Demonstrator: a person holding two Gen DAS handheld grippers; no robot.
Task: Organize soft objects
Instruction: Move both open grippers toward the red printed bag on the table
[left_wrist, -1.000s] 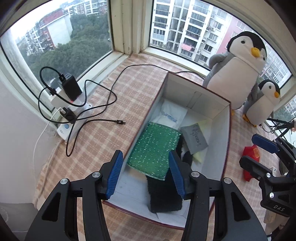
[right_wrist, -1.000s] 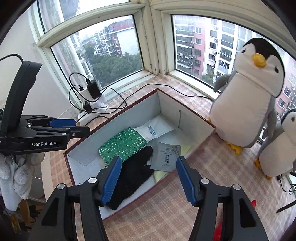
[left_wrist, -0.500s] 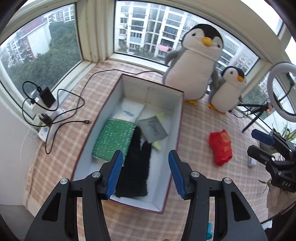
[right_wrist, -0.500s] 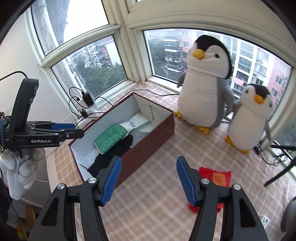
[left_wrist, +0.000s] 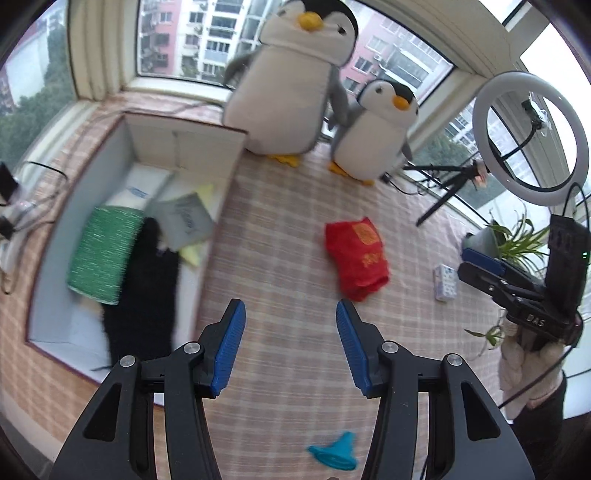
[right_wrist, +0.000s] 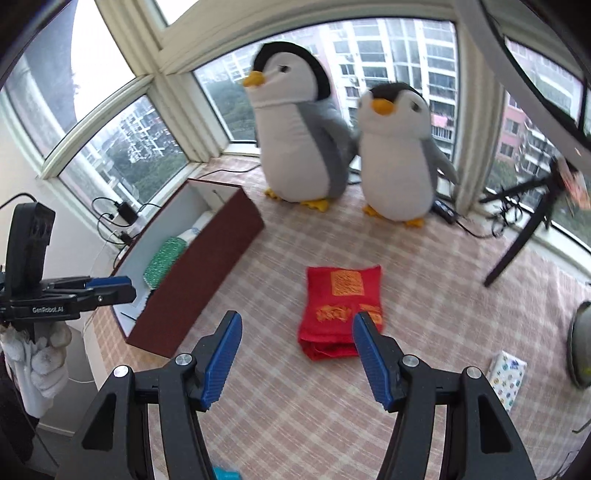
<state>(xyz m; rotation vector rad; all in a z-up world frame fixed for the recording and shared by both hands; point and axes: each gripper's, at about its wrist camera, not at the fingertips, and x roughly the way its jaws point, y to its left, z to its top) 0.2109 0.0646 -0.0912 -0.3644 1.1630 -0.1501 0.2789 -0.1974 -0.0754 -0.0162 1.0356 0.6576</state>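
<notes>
A folded red cloth (right_wrist: 341, 312) lies on the checked mat; it also shows in the left wrist view (left_wrist: 356, 256). My right gripper (right_wrist: 297, 339) is open and empty, hovering just in front of and above it. My left gripper (left_wrist: 288, 332) is open and empty, over the mat right of the dark red box (left_wrist: 129, 133). The box (right_wrist: 207, 251) holds a green sponge cloth (left_wrist: 103, 251), a black cloth (left_wrist: 146, 288), a grey packet (left_wrist: 184, 221) and a white packet (left_wrist: 140, 188). Two plush penguins, big (right_wrist: 295, 125) and small (right_wrist: 397, 147), stand at the window.
A tissue pack (right_wrist: 508, 376) lies right of the red cloth. A blue object (left_wrist: 334, 450) lies near the front. A ring light on a tripod (left_wrist: 528, 133) and a plant (left_wrist: 517, 236) stand right. A power strip with cables (right_wrist: 122, 218) sits left of the box.
Both grippers have pulled back from the box and swung right toward the red cloth. The right gripper now hovers close over it. Both stay open and empty.
</notes>
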